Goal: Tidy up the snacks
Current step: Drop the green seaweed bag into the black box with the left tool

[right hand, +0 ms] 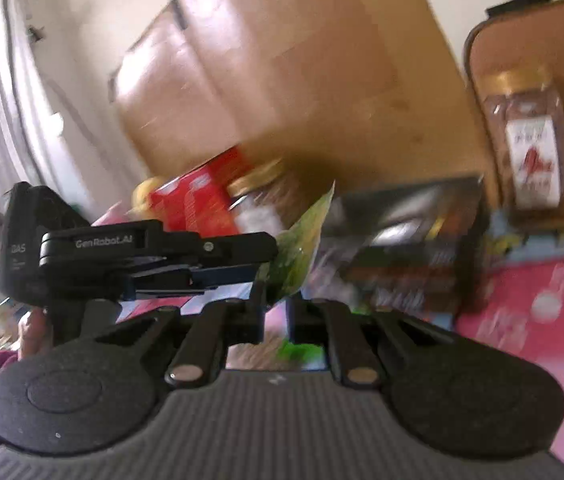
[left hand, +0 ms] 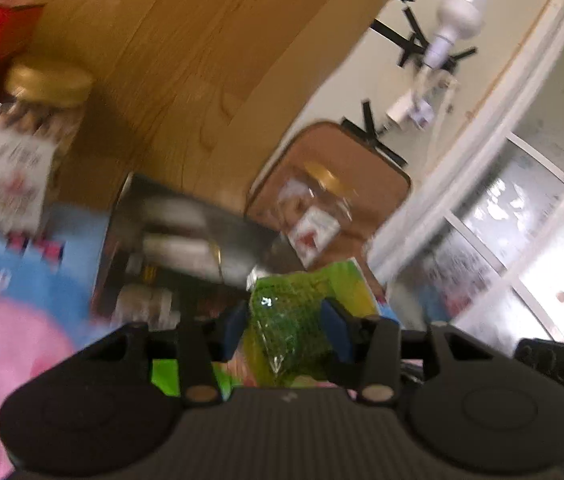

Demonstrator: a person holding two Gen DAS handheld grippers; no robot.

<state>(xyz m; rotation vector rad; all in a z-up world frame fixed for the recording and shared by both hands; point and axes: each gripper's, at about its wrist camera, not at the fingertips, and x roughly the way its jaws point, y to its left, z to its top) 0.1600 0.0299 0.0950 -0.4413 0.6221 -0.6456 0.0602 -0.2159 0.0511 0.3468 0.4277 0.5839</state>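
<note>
While both claws clamped one green snack packet (left hand: 288,320) between them, left claw (left hand: 286,326) gripped its body, right claw (right hand: 276,304) pinched its lower edge, gold-lidded jar (left hand: 30,140) and dark box (left hand: 178,248) beyond.

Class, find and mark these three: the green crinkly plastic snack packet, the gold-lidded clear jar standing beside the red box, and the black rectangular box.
green crinkly plastic snack packet (left hand: 288,320), left wrist view, middle of its face.
gold-lidded clear jar (left hand: 22,160), left wrist view, its label.
black rectangular box (right hand: 406,248), right wrist view, its front face.
</note>
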